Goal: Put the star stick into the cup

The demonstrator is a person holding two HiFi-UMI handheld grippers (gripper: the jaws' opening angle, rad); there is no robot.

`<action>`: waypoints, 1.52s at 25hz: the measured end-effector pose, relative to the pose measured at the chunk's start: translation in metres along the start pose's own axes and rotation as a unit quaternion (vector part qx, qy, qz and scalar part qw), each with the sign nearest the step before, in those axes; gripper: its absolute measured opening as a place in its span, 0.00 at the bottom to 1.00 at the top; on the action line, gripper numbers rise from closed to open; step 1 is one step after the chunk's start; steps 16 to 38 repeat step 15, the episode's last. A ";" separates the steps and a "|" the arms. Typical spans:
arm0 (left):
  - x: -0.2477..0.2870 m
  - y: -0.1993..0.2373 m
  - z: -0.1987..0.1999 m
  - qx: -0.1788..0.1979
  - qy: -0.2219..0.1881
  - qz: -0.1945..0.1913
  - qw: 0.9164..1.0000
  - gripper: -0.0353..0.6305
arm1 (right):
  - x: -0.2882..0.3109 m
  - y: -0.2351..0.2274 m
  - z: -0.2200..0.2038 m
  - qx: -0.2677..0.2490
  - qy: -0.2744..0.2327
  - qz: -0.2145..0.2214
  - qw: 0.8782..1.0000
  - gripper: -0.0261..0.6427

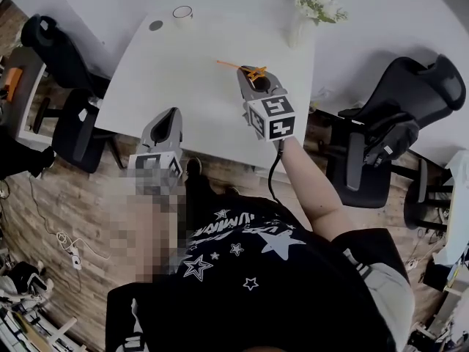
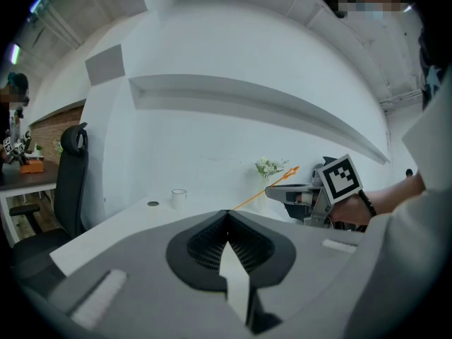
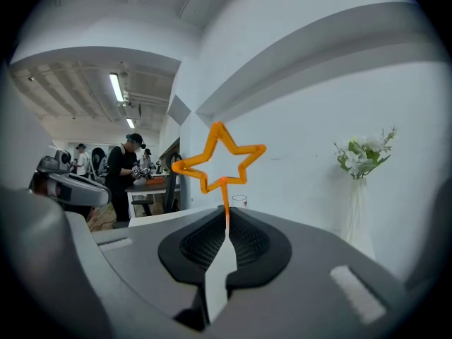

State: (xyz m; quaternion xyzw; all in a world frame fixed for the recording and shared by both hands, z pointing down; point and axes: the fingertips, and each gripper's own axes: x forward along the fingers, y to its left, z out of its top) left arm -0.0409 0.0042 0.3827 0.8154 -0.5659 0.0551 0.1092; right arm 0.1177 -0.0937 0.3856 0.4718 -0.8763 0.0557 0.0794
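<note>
A small clear plastic cup (image 1: 182, 12) stands upright at the far end of the white rectangular table (image 1: 183, 86), with a dark round disc (image 1: 155, 25) lying just beside it on the left. The thin orange stick with an open star head (image 1: 233, 66) is not in the cup. It is held above the table well short of the cup, off to the cup's right and nearer the person. The right gripper (image 1: 249, 73) has its jaws pressed almost together on the stick's stem just under the star. In the right gripper view the star (image 3: 222, 157) rises straight above the jaw tips, and the cup (image 3: 239, 201) shows directly behind the stem. The left gripper (image 1: 173, 116) is over the table's near edge, well apart from the cup. Its jaws (image 2: 227, 214) meet tip to tip with nothing between them. A tall white vase (image 1: 297, 29) stands to the cup's right at the same far end and holds a bunch of white flowers (image 1: 320, 2).
</note>
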 end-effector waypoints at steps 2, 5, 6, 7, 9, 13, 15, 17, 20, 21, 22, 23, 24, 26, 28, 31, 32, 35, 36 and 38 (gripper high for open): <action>-0.001 -0.003 -0.002 0.000 0.001 0.002 1.000 0.06 | -0.004 0.000 -0.005 0.001 0.004 0.005 1.000 0.08; -0.003 -0.006 -0.005 0.000 0.004 0.008 1.000 0.06 | -0.008 0.001 -0.010 0.001 0.008 0.012 1.000 0.08; -0.004 -0.007 -0.006 0.001 0.006 0.009 1.000 0.06 | -0.008 0.001 -0.011 0.002 0.009 0.015 1.000 0.08; -0.006 -0.007 -0.007 0.002 0.008 0.011 1.000 0.06 | -0.009 0.002 -0.012 0.003 0.009 0.017 1.000 0.08; -0.008 -0.009 -0.009 0.004 0.012 0.013 1.000 0.06 | -0.010 0.004 -0.013 0.003 0.011 0.021 1.000 0.08; -0.013 -0.010 -0.009 0.009 0.017 0.017 1.000 0.06 | -0.011 0.008 -0.013 0.000 0.011 0.029 1.000 0.08; -0.014 -0.010 -0.008 0.011 0.018 0.020 1.000 0.06 | -0.012 0.011 -0.011 -0.001 0.010 0.033 0.999 0.08; -0.014 -0.010 -0.008 0.011 0.018 0.020 1.000 0.06 | -0.012 0.011 -0.011 -0.001 0.010 0.033 0.999 0.08; -0.014 -0.010 -0.008 0.011 0.018 0.020 1.000 0.06 | -0.012 0.011 -0.011 -0.001 0.010 0.033 0.999 0.08; -0.014 -0.010 -0.008 0.011 0.018 0.020 1.000 0.06 | -0.012 0.011 -0.011 -0.001 0.010 0.033 0.999 0.08; -0.014 -0.010 -0.008 0.011 0.018 0.020 1.000 0.06 | -0.012 0.011 -0.011 -0.001 0.010 0.033 0.999 0.08; -0.014 -0.010 -0.008 0.011 0.018 0.020 1.000 0.06 | -0.012 0.011 -0.011 -0.001 0.010 0.033 0.999 0.08; -0.014 -0.010 -0.008 0.011 0.018 0.020 1.000 0.06 | -0.012 0.011 -0.011 -0.001 0.010 0.033 0.999 0.08; -0.014 -0.010 -0.008 0.011 0.018 0.020 1.000 0.06 | -0.012 0.011 -0.011 -0.001 0.010 0.033 0.999 0.08; -0.014 -0.010 -0.008 0.011 0.018 0.020 1.000 0.06 | -0.012 0.011 -0.011 -0.001 0.010 0.033 0.999 0.08; -0.014 -0.010 -0.008 0.011 0.018 0.020 1.000 0.06 | -0.012 0.011 -0.011 -0.001 0.010 0.033 0.999 0.08; -0.014 -0.010 -0.008 0.011 0.018 0.020 1.000 0.06 | -0.012 0.011 -0.011 -0.001 0.010 0.033 0.999 0.08; -0.014 -0.010 -0.008 0.011 0.018 0.020 1.000 0.06 | -0.012 0.011 -0.011 -0.001 0.010 0.033 0.999 0.08; -0.014 -0.010 -0.008 0.011 0.018 0.020 1.000 0.06 | -0.012 0.011 -0.011 -0.001 0.010 0.033 0.999 0.08; -0.014 -0.010 -0.008 0.011 0.018 0.020 1.000 0.06 | -0.012 0.011 -0.011 -0.001 0.010 0.033 0.999 0.08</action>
